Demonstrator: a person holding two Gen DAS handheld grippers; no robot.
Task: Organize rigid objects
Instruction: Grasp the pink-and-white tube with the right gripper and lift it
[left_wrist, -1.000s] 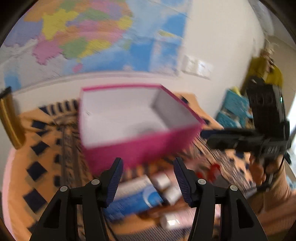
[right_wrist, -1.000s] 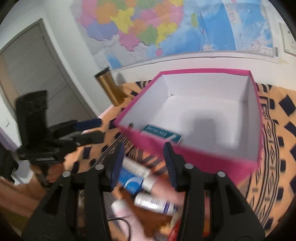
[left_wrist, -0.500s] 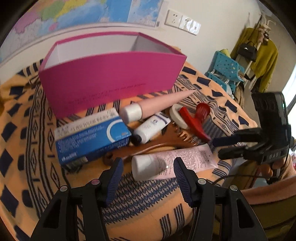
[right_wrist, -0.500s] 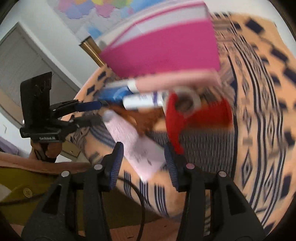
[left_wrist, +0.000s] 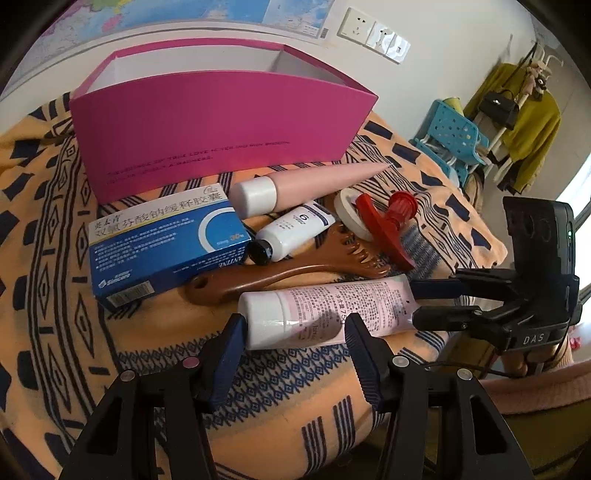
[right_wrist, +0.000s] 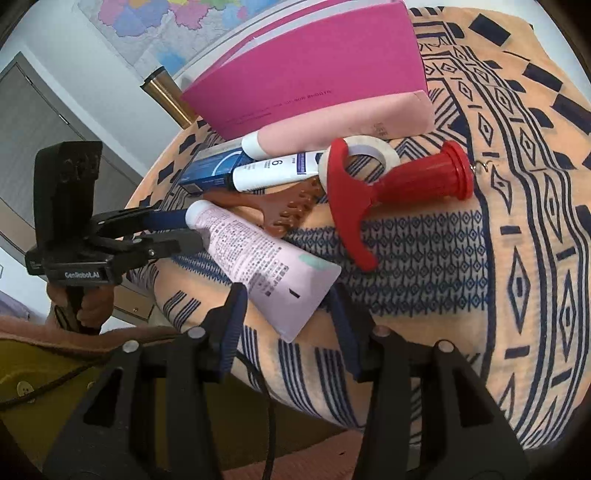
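Both grippers have come down from looking into the pink box (left_wrist: 221, 122) to sit low over the clutter in front of it, which suggests the pick of the next item is about to start. The left gripper (left_wrist: 293, 332) hangs with its jaws partly apart, straddling the white cap end of the pale pink printed tube (left_wrist: 325, 314), its pads beside the tube but not visibly pressing. The right gripper (right_wrist: 286, 306) brackets the flat crimped end of the same tube (right_wrist: 266, 266), also half open and holding nothing. Just beyond the tube lie the brown comb (left_wrist: 280, 275), the small white tube (left_wrist: 291, 232), the blue medicine carton (left_wrist: 166, 243), the red-handled tool (right_wrist: 388, 188) and a tape roll (right_wrist: 362, 151); the box stands farther off, still to be filled.
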